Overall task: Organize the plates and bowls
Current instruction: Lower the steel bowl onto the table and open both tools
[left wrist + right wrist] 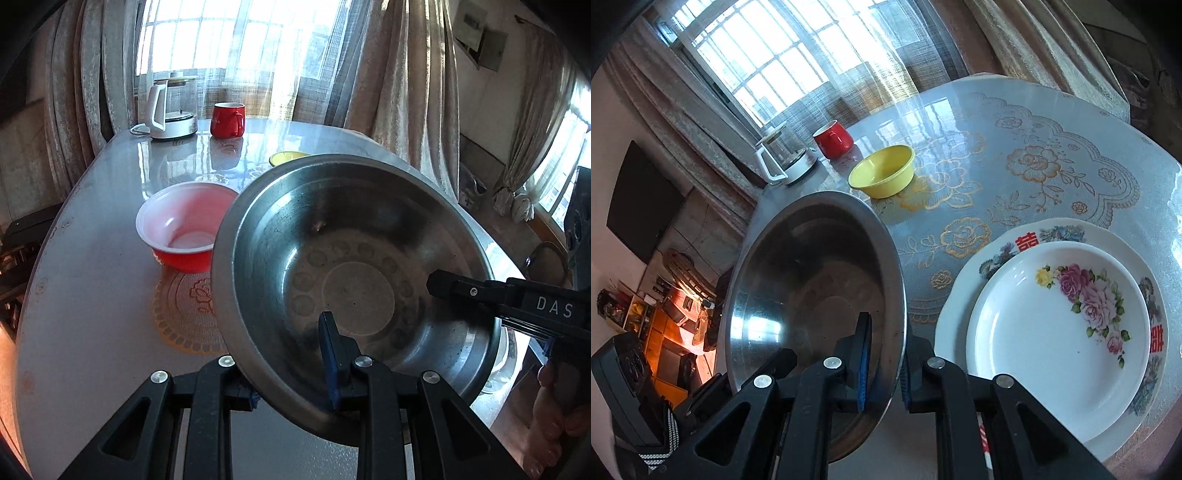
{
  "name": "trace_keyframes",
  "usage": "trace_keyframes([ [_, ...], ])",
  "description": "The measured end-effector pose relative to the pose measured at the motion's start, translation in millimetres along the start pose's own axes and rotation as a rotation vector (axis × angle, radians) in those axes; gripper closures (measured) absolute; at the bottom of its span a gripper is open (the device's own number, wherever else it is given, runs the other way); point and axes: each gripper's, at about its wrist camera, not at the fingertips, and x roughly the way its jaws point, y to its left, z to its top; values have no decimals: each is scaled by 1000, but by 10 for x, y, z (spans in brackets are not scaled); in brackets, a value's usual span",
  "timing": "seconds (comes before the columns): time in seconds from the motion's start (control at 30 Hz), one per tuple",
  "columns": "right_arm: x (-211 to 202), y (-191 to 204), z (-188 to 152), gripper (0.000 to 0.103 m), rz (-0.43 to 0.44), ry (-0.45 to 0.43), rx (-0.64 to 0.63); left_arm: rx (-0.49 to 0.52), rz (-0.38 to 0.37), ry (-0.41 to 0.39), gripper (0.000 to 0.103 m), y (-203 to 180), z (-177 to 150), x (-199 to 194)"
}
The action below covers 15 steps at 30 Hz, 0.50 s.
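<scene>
I am holding a large steel bowl (354, 280) in the air above a round table (92, 314), gripped from two sides. My left gripper (291, 373) has its jaws clamped on the bowl's near rim: one blue-padded finger (330, 354) sits inside the bowl, the other is outside and mostly hidden beneath it. My right gripper (882, 365) has its jaws closed on the rim too, one blue pad (864, 362) inside the bowl (812, 302), the other just outside the wall. Seen from the left wrist camera, the right gripper (517, 299) reaches over the far right rim and carries white letters reading "DAS".

Beyond the left jaws and to their left, a red bowl with a white inside (184, 229) stands on a lace-patterned doily (188, 314). Farther ahead are a red mug (227, 120) and a white kettle with a glass jug (170, 110), by the window curtains.

Ahead of the right jaws sits a yellow bowl (882, 175) on the floral table cover (1034, 155). To the right of those jaws, a white plate with pink roses (1060, 332) is stacked on a larger plate (1027, 240) whose rim bears red Chinese characters.
</scene>
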Motion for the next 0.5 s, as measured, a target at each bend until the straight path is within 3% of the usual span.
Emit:
trace_keyframes([
  [0.5,173,-12,-488,88,29,129,1,-13,41,97,76,206,-447,-31],
])
